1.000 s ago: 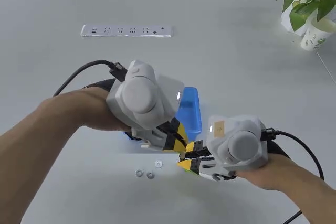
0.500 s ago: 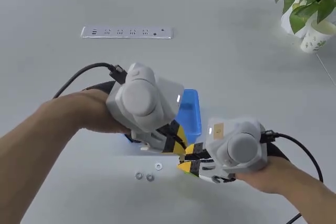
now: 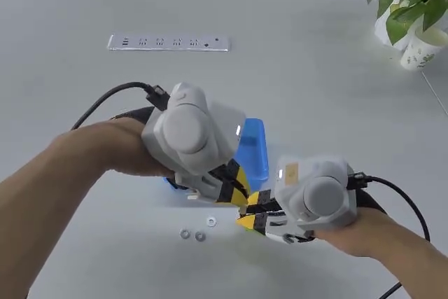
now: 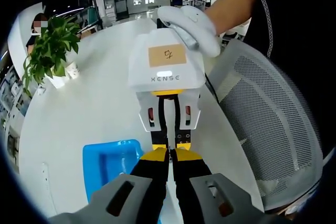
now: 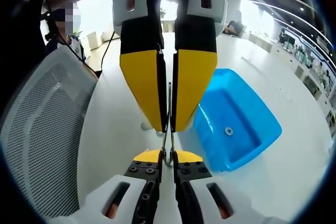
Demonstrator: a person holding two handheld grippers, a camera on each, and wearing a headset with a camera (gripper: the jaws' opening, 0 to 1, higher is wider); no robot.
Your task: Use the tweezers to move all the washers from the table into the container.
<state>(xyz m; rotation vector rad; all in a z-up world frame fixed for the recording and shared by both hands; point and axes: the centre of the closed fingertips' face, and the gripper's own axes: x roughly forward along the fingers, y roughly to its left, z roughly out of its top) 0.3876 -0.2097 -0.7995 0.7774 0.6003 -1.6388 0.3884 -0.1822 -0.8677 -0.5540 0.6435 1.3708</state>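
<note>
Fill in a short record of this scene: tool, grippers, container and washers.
tool: tweezers, pinched between both pairs of jaws
left gripper: shut on the tweezers
right gripper: shut on the tweezers, tip to tip with the left one
container: blue, one washer inside
washers on table: three, loose, near the grippers

Office: mesh chair [image 4: 273,129], potted plant [image 4: 50,45]

Three washers [image 3: 200,236] lie near the tabletop's [image 3: 315,75] near edge, with the container [image 3: 255,146] just behind them and another washer [image 5: 228,130] inside it. To their right, the tweezers [image 5: 168,124] sit between the meeting jaws of the left gripper [image 4: 170,153] and the right gripper [image 5: 168,156]. A power strip [image 3: 168,43] lies far back.
</note>
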